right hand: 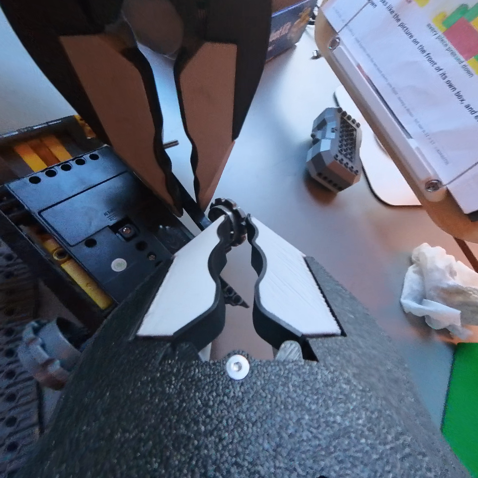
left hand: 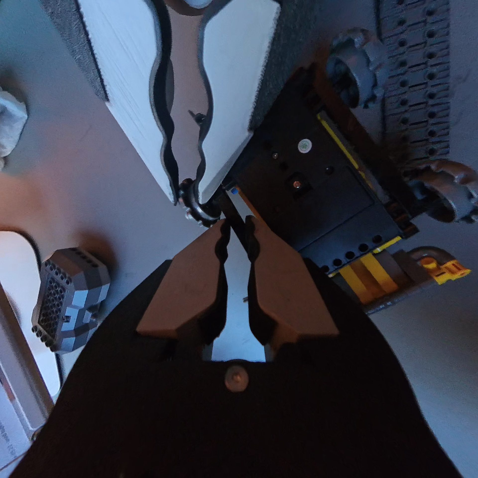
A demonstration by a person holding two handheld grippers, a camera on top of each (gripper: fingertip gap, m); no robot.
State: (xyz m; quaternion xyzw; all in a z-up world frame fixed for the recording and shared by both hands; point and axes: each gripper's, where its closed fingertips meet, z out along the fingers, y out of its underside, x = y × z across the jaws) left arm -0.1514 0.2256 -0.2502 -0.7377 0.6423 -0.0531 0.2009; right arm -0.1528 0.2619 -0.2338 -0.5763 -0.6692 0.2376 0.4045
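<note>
My left gripper [left hand: 236,222], with brown fingers, is shut on a thin black axle [left hand: 230,207] that sticks out from a black and yellow brick-built model [left hand: 310,194]. My right gripper [right hand: 235,218], with white fingers, is shut on a small black gear [right hand: 232,227] at the axle's end. The two grippers meet tip to tip beside the model. In the right wrist view the left gripper [right hand: 190,208] comes in from the top, on the axle [right hand: 199,219]. In the left wrist view the right gripper [left hand: 187,192] comes from the top with the gear [left hand: 196,207]. The model [right hand: 85,207] lies on a pale table.
Grey sprocket wheels [left hand: 354,69] and a grey track strip [left hand: 416,77] lie beyond the model. A grey brick assembly [right hand: 333,155] stands on the table, near a framed printed sheet [right hand: 413,77]. A crumpled white tissue [right hand: 439,292] and a green object [right hand: 463,388] are at the right. Both grippers' tips are close together, under 4 cm apart. Between my right fingertips and the crumpled white tissue [right hand: 439,292] there is roughly 20 centimetres.
</note>
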